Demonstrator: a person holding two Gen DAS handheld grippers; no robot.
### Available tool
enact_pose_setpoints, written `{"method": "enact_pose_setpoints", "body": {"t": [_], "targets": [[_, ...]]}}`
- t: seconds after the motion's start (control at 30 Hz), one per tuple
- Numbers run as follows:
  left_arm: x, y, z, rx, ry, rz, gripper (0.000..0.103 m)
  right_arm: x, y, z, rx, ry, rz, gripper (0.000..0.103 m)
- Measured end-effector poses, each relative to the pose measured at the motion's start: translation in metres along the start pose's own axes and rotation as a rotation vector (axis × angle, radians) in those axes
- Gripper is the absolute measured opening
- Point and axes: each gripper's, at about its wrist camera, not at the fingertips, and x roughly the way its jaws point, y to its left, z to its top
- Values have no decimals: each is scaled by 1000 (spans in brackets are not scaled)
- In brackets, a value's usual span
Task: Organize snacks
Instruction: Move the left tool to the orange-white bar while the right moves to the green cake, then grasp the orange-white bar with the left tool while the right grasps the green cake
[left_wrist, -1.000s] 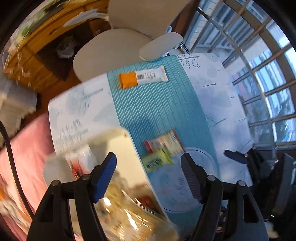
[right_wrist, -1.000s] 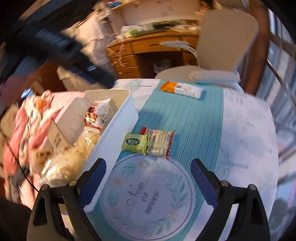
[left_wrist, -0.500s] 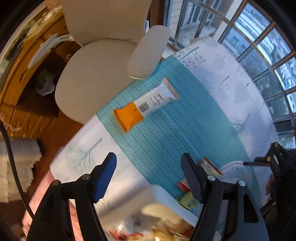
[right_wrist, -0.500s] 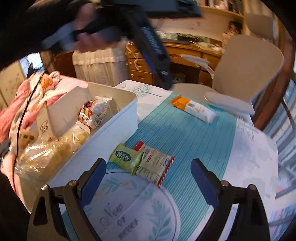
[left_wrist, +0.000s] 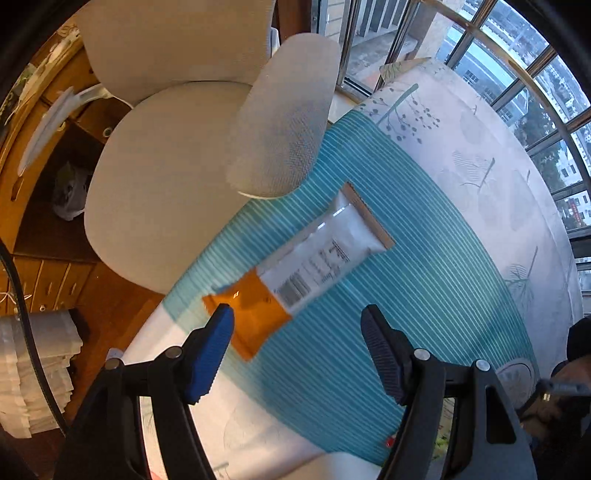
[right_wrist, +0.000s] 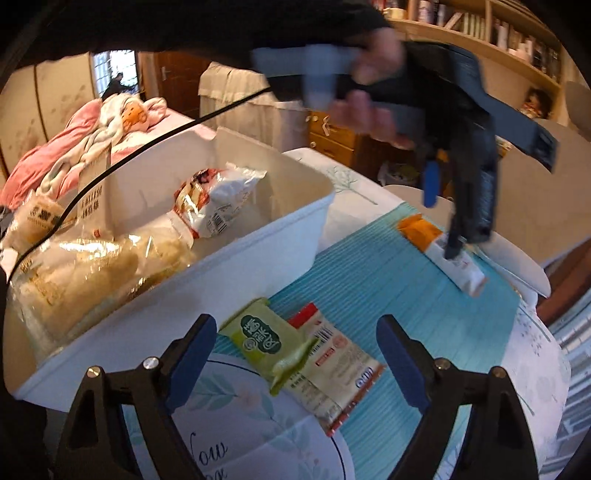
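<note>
Left gripper (left_wrist: 295, 332), jaws apart, should straddle the orange-and-white snack bar (left_wrist: 306, 273) near the tablecloth's far edge; right gripper (right_wrist: 295, 347), closing emptily, should center over the green packet (right_wrist: 269, 345).

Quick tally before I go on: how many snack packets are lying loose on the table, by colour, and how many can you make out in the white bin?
Orange-and-white packet on the table: 1
Green packet on the table: 1
Cream-and-red packet on the table: 1
Clear bag of pale snacks in the white bin: 1
White-and-red packet in the bin: 1
Total: 5, 3 loose and 2 binned; more may be hidden.
</note>
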Motion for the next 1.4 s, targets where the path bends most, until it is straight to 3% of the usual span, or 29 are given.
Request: {"method": "enact_pose_setpoints", "body": {"t": [0.23,0.6,0.67,0.77,1.03,1.13,1.23,1.37,1.4], "targets": [[24,3,7,20,24,7,71,15,8,-3,-49,22,48,82],[26,6,16,14,-30,16,71,34,12,-4,-74,68,79,63],[26,2,15,28,-41,45,67,34,12,-3,-67,73,90,58],[26,-3,11,52,-58,93,53,33,15,-3,-60,82,95,54],[21,-15,-1,84,-63,110,25,23,18,-12,19,113,79,46],[20,-17,-3,101,-46,99,15,18,16,-15,64,127,77,34],[18,-15,-5,105,-31,88,15,10,11,-21,141,136,76,20],[6,-16,-5,106,-62,62,16,1,5,-30,214,135,71,12],[2,-17,-5,114,-78,50,21,-2,4,-32,229,127,66,9]]}}
